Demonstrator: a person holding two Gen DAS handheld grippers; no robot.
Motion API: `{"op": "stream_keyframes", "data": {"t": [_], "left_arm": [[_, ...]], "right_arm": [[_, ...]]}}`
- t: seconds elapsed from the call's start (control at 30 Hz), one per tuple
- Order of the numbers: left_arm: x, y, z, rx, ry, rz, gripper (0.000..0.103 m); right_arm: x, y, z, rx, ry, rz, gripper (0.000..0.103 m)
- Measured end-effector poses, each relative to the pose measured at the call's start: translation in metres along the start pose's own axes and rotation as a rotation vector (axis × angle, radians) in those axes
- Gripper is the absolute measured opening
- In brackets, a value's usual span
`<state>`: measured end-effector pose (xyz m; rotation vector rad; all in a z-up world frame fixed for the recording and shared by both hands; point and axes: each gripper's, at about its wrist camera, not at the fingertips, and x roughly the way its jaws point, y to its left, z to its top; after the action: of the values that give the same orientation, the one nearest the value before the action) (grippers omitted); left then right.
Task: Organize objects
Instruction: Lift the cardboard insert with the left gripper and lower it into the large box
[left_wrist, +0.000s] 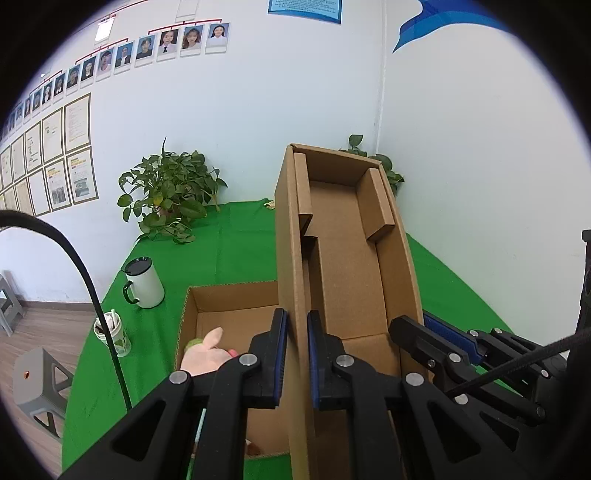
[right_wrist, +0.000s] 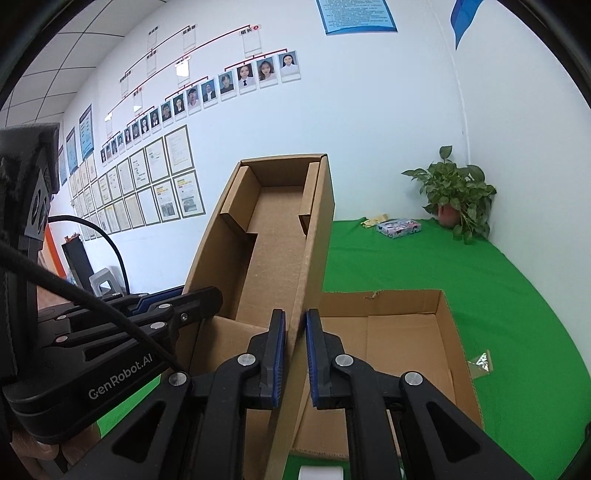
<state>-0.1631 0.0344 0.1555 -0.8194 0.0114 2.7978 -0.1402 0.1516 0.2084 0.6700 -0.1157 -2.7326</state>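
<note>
A brown cardboard lid with folded side flaps stands raised, its inside facing me, over an open cardboard box on the green cloth. My left gripper is shut on the lid's left wall. My right gripper is shut on the lid's right wall; it also shows in the left wrist view. The box also shows in the right wrist view. A pink plush toy lies in the box's left part, partly hidden by my left fingers.
A white mug with a black lid and a paper cup stand left of the box. Potted plants stand at the back. A small patterned packet and a shiny wrapper lie on the green tablecloth. Grey stool stands left.
</note>
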Motion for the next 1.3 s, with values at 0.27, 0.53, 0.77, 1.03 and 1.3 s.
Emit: {"op": "stream_keyframes", "data": {"t": [0.27, 0.53, 0.77, 1.03, 1.3], "left_arm": [[0.047, 0.013, 0.001, -0.024, 0.07, 0.029, 0.009], [0.099, 0.022, -0.013, -0.025, 0.165, 0.056, 0.009], [0.154, 0.031, -0.033, -0.007, 0.281, 0.089, 0.009], [0.209, 0.037, -0.067, 0.013, 0.443, 0.125, 0.008], [0.23, 0.048, -0.088, -0.005, 0.546, 0.136, 0.01]], "right_arm": [[0.07, -0.005, 0.013, -0.007, 0.054, 0.003, 0.009], [0.142, -0.026, -0.008, 0.031, 0.131, 0.025, 0.009], [0.213, -0.048, -0.037, 0.05, 0.213, 0.026, 0.009], [0.29, -0.076, -0.087, 0.143, 0.349, 0.052, 0.009], [0.339, -0.081, -0.125, 0.202, 0.467, 0.063, 0.008]]}}
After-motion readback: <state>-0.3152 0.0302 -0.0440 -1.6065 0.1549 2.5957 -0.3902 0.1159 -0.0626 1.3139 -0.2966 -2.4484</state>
